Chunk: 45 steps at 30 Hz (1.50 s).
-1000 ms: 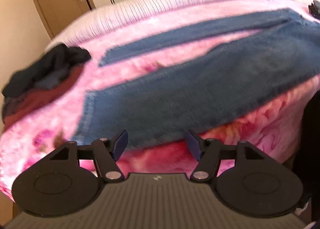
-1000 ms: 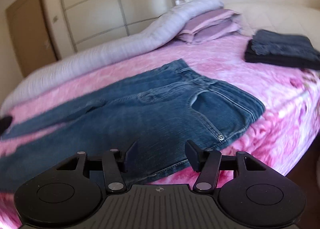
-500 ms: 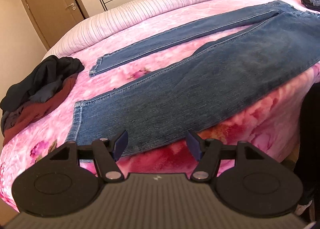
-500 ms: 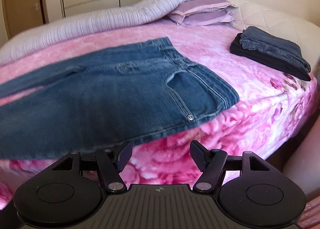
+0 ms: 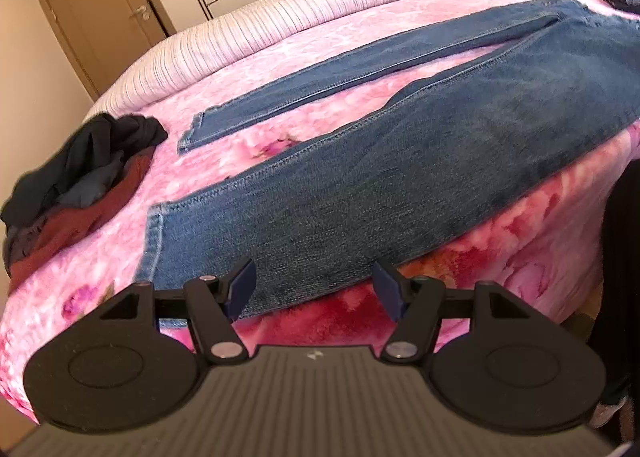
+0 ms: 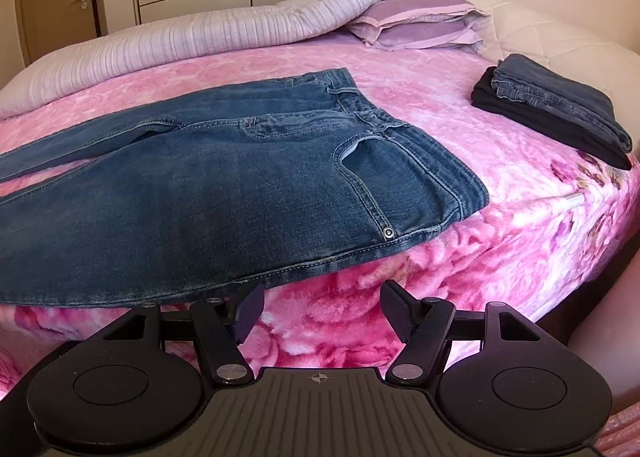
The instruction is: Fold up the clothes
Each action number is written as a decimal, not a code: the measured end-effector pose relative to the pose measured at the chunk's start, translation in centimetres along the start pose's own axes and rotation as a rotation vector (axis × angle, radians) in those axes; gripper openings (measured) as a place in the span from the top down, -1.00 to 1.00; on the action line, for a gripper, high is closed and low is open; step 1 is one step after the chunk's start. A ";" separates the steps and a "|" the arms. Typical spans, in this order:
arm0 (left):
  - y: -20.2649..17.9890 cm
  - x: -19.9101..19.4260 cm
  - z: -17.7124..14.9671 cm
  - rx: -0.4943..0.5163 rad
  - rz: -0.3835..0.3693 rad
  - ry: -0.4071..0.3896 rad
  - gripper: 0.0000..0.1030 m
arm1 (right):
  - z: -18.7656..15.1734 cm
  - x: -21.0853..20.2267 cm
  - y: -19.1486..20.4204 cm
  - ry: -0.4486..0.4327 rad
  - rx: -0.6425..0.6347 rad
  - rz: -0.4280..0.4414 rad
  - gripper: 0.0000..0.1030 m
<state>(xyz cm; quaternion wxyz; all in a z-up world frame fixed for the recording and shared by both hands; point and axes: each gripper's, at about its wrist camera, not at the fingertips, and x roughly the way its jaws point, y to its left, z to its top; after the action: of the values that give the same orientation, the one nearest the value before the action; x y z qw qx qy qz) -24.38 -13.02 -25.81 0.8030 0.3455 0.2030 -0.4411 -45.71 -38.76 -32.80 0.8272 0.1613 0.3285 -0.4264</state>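
Jeans (image 6: 224,185) spread flat on the pink blanket (image 6: 460,137)
Both grippers (image 5: 314,289) (image 6: 322,311) gape empty; crumpled clothes (image 5: 80,193) left, folded stack (image 6: 560,109) right

No text, label, brand or number can be read in either view. The blue denim jeans (image 6: 224,185) show only a plain metal rivet (image 6: 388,232), without any letters visible on it.

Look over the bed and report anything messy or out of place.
One thing stands out: a crumpled heap of dark and rust-red clothes lies unfolded near the bed's edge, unlike the folded stack. The jeans lie flat, near side overhanging the edge.
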 end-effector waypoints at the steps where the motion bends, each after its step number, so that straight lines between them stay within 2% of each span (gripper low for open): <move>1: -0.5 -0.4 -0.1 0.051 0.020 -0.019 -0.18 | 0.0 0.0 0.1 -0.013 -0.023 -0.001 -0.32; 3: -1.5 -1.1 -0.2 0.163 0.054 -0.062 -0.26 | -0.6 -0.1 0.9 -0.087 -0.161 -0.033 -0.32; 6: -3.2 -2.1 -0.8 0.322 0.075 -0.123 -0.27 | -2.4 0.0 2.8 -0.193 -0.489 -0.100 -0.32; 11: -6.4 -3.3 -1.4 0.453 0.067 -0.210 -0.28 | -5.2 -0.3 6.0 -0.295 -0.816 -0.021 -0.32; 15: -8.9 -2.3 -1.3 0.520 0.062 -0.241 -0.28 | -6.3 0.3 8.9 -0.318 -0.918 0.022 -0.32; 18: -10.3 -1.0 -1.3 0.606 0.098 -0.245 -0.28 | -6.8 0.7 10.8 -0.334 -0.977 0.048 -0.32; 23: -11.3 -0.2 -0.9 0.698 0.089 -0.266 -0.19 | -6.2 0.6 12.5 -0.362 -0.968 0.078 -0.32; 27: -13.3 1.0 -0.9 0.860 0.108 -0.288 -0.12 | -5.7 -0.1 14.2 -0.390 -0.952 0.140 -0.32; 29: -13.8 1.4 -1.0 0.930 0.129 -0.297 -0.15 | -5.7 -0.3 15.6 -0.406 -0.971 0.166 -0.32; 33: -11.9 2.5 -1.4 0.947 0.196 -0.267 -0.16 | -6.4 -0.3 17.7 -0.446 -1.072 0.184 -0.32; 35: -9.7 3.2 -1.5 0.876 0.228 -0.213 -0.16 | -6.9 0.5 17.3 -0.455 -1.110 0.164 -0.32; 40: -6.9 3.9 -1.2 0.718 0.222 -0.154 -0.08 | -7.5 2.7 12.9 -0.459 -1.065 0.107 -0.32; 45: -6.9 4.4 -0.8 0.703 0.218 -0.143 -0.07 | -7.0 3.5 7.5 -0.420 -1.019 -0.014 -0.32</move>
<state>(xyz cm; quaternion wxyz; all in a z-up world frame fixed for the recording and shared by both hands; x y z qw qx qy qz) -27.90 -17.49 -31.78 0.6895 0.5883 -0.0553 -0.4188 -40.96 -32.61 -40.40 0.8456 -0.3502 0.3222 -0.2417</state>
